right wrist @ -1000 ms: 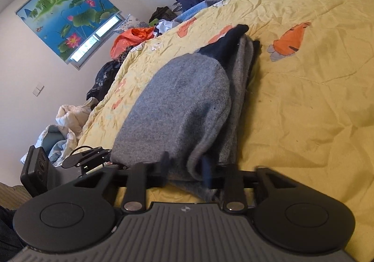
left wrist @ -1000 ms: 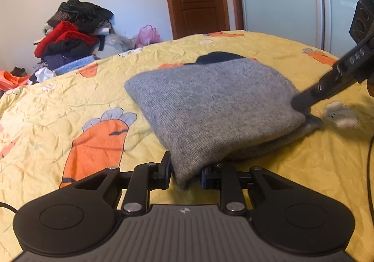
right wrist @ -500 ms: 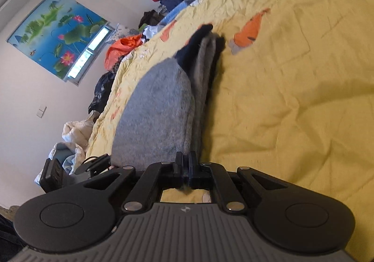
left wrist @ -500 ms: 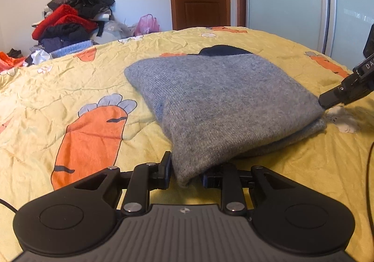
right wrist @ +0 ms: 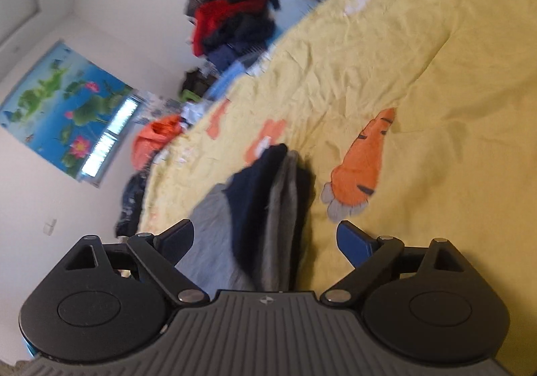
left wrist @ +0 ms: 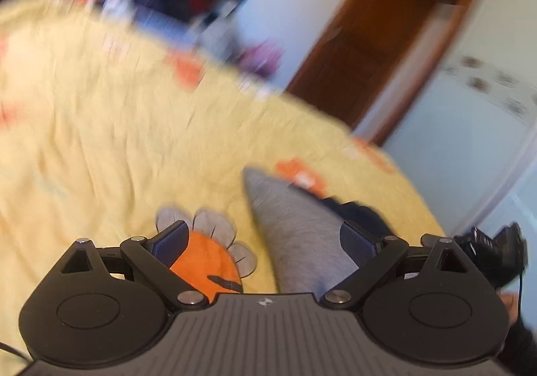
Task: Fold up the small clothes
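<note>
**Both grippers wide, sweater down on bed**

I see my left gripper (left wrist: 265,238) w/ jaws spread wide, nothing held; view is blurred. Right gripper (right wrist: 265,238) same: wide apart, empty. Folded grey knit sweater w/ navy part (right wrist: 255,218) lies on the yellow carrot-print bedsheet (right wrist: 419,50), just ahead of both grippers. Farther back, heap of red, black and blue clothes (right wrist: 231,13) by the wall.

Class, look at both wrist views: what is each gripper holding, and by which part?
Nothing is held. The left gripper and the right gripper both stand open, and the folded grey sweater lies free on the yellow bedsheet.
</note>
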Tool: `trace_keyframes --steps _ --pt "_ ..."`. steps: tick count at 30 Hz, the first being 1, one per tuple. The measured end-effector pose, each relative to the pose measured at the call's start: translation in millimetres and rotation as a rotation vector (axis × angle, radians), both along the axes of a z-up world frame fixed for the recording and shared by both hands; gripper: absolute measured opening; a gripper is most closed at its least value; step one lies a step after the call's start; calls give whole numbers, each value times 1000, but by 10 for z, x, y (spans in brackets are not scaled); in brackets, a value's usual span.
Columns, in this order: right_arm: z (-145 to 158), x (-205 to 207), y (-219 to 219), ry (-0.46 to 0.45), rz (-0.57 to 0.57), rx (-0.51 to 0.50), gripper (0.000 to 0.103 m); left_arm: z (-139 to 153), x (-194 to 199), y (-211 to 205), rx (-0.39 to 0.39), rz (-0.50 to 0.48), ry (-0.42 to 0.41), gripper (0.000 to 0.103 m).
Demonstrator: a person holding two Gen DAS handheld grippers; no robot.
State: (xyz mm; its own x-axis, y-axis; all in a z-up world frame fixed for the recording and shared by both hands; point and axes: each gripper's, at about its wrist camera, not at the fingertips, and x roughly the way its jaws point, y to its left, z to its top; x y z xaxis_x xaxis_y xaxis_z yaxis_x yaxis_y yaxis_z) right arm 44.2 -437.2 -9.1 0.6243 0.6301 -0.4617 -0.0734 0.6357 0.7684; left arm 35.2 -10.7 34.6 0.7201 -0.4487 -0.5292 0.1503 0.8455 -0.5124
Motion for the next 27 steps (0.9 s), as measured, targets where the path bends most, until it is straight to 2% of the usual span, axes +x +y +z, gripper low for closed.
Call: trace_keyframes --steps 2,4,6,7,8,9,10,14,17,22,23,25,26,27 --pt "-84 258 201 34 34 -40 91 -146 268 -141 -26 -57 64 97" --pt "-82 391 377 11 57 -77 90 -246 471 -271 -22 -90 93 96" --pt "-88 492 473 13 75 -76 87 -296 602 -344 -52 -123 81 96" --pt "-110 525 505 13 85 -65 77 -301 645 -377 -66 -139 80 88" --pt "-141 551 549 13 99 -64 51 -325 707 -403 -92 -176 100 66" --pt "-166 560 593 21 106 -86 37 -352 751 -431 -99 -198 130 35" --pt "-194 560 624 27 113 -96 32 -352 750 -450 -91 -194 123 34" --pt "-131 424 647 -12 104 -70 28 -233 606 -402 -25 -199 56 28" --pt "-15 411 750 -38 114 -18 27 -48 624 -200 -28 -202 24 27" --pt "184 631 1114 -93 171 54 27 273 873 269 40 -129 -11 24" --pt "196 714 1185 -94 178 65 27 295 950 353 62 -111 -9 24" --pt "173 920 1341 -85 178 66 27 276 1095 463 172 -41 -35 23" --pt "133 1027 1415 -79 164 51 28 222 1156 509 229 5 -40 23" --pt "77 1129 1490 -75 151 17 29 140 1215 580 245 39 -20 23"
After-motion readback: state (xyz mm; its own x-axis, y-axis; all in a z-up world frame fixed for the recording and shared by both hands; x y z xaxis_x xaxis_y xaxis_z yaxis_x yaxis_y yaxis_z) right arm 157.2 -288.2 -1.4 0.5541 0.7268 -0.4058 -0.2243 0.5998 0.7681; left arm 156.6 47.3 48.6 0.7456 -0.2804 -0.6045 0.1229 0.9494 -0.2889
